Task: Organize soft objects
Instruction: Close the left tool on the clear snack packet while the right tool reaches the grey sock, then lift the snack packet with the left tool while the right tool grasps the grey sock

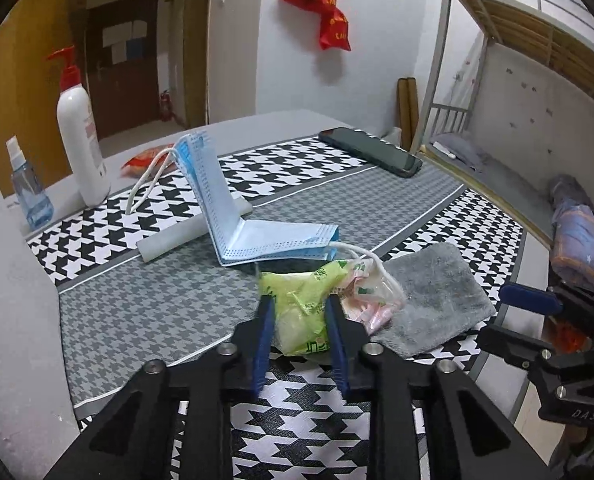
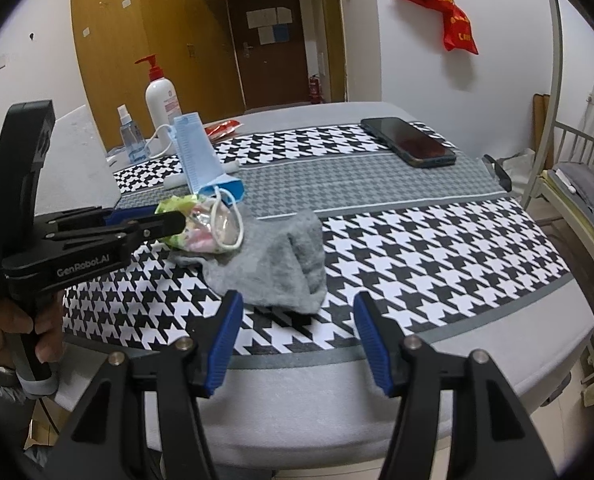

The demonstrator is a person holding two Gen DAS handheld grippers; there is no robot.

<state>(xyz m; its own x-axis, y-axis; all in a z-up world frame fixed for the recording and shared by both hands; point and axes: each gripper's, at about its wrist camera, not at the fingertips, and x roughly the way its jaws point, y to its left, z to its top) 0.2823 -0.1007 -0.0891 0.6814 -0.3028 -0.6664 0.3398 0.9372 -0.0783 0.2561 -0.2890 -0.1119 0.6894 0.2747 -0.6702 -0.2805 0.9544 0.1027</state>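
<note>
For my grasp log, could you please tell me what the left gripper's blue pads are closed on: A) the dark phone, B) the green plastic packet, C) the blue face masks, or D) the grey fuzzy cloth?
B: the left gripper pinches the green plastic packet.

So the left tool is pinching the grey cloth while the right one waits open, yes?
Not quite: the left gripper is pinching the green plastic packet, not the grey cloth, which lies loose beside it. The left wrist view shows this. The right gripper does wait open.
</note>
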